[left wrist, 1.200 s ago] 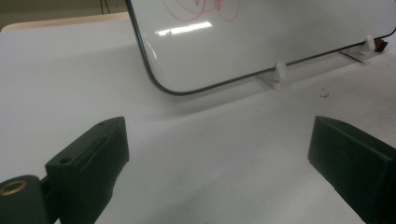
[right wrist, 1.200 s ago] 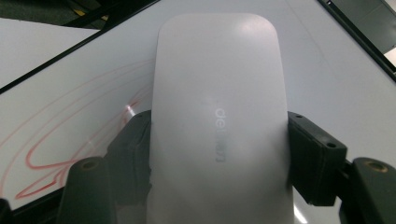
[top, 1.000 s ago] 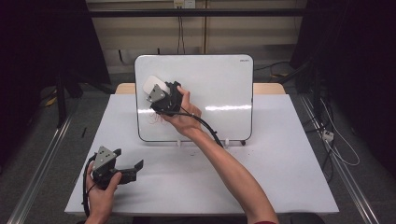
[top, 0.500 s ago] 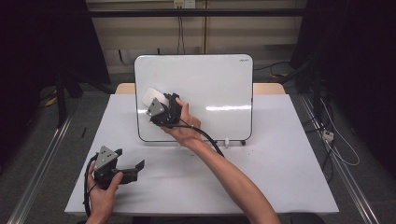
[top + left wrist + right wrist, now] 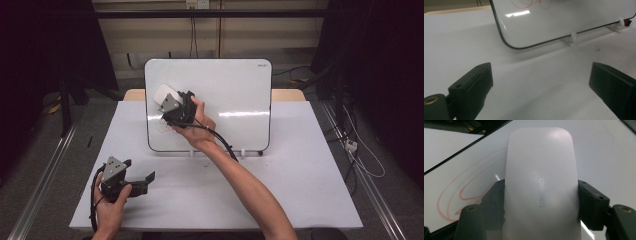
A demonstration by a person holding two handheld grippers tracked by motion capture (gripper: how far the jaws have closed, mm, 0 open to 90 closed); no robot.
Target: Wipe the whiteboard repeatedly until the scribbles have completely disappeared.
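A white board (image 5: 235,95) stands upright on small white feet (image 5: 573,37) at the back of the white table (image 5: 300,185). Red scribbled loops (image 5: 461,192) mark its lower left part, and the red scribble (image 5: 530,3) also shows in the left gripper view. My right gripper (image 5: 169,102) is shut on a white eraser (image 5: 541,170), pressed flat against the board's left side just above the scribble. The eraser (image 5: 162,95) sticks out up and left of the jaws. My left gripper (image 5: 142,180) rests near the table's front left corner; its jaws (image 5: 541,82) stand wide open with nothing between them.
The board's lower edge (image 5: 549,43) sits a short way in front of the left gripper. Metal rails (image 5: 40,185) run along the floor on both sides of the table. Cables (image 5: 355,150) lie on the floor at the right. Dark curtains hang at both sides.
My right gripper slid the eraser slightly down the board and back up again. The left gripper has not moved.
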